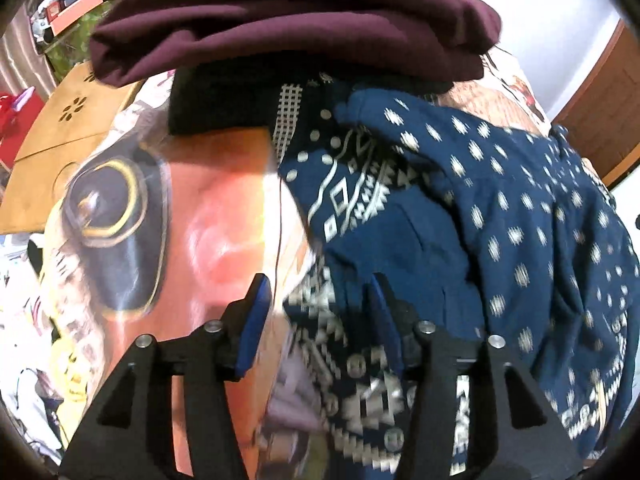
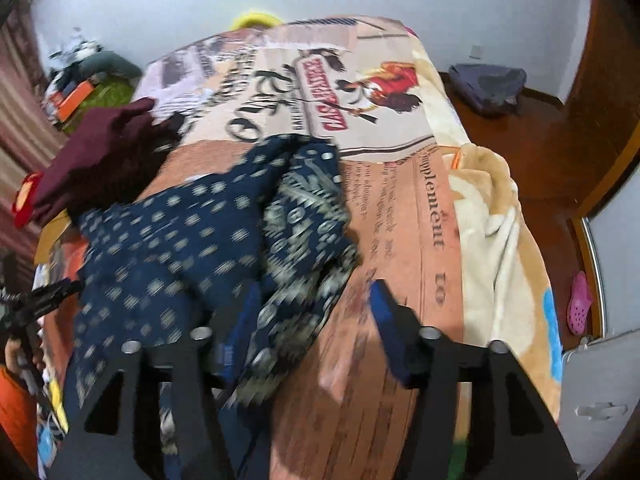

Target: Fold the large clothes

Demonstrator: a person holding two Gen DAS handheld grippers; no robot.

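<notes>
A navy garment with a white pattern (image 1: pixel 460 216) lies crumpled on the printed bed cover (image 1: pixel 208 216). My left gripper (image 1: pixel 320 312) is open, its jaws wide apart just above the garment's left edge. In the right wrist view the same garment (image 2: pixel 192 240) lies bunched on the left half of the bed. My right gripper (image 2: pixel 316 320) is open over the garment's right edge, with the left finger against the cloth. A folded maroon garment (image 1: pixel 288 20) rests on a dark folded one at the far side; it also shows in the right wrist view (image 2: pixel 100 152).
A wooden board (image 1: pixel 60 136) lies left of the bed. A cream blanket (image 2: pixel 500 240) covers the bed's right side. The wooden floor (image 2: pixel 540 140) with a dark bag (image 2: pixel 488 88) and a pink shoe (image 2: pixel 580 308) lies to the right. Clutter sits at the far left.
</notes>
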